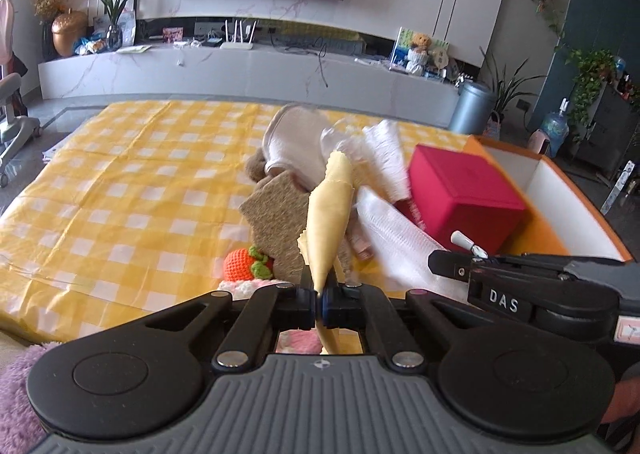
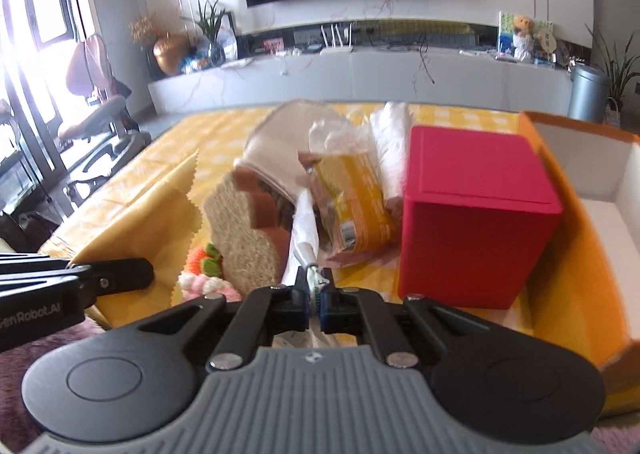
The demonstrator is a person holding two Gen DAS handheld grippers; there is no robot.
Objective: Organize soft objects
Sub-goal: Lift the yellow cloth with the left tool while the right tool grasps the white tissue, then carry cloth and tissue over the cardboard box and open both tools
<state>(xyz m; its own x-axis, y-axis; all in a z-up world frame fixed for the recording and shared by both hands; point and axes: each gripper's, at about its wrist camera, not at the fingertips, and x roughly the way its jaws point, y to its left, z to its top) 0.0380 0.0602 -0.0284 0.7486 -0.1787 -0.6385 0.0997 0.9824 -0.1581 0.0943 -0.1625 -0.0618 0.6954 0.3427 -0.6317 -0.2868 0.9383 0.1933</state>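
Pale yellow cloth (image 1: 330, 213), pinking-cut edges, pinched at its lower end by the left gripper (image 1: 319, 304), jaws pressed onto it. Bunched into a narrow strip; long axis runs up and away from the jaws, tip toward the pile of soft things. Behind it: brown scouring pad (image 1: 276, 221), white mesh cloth (image 1: 394, 242), crochet strawberry (image 1: 244, 264). Red box (image 1: 466, 197) right, touching an orange tray (image 1: 576, 209).

Right wrist view: right gripper (image 2: 315, 300) closed on a white tube (image 2: 306, 238), cap end in the jaws, long axis pointing away toward the pile. Yellow packet (image 2: 356, 193) just right of it. Yellow cloth spreads left.
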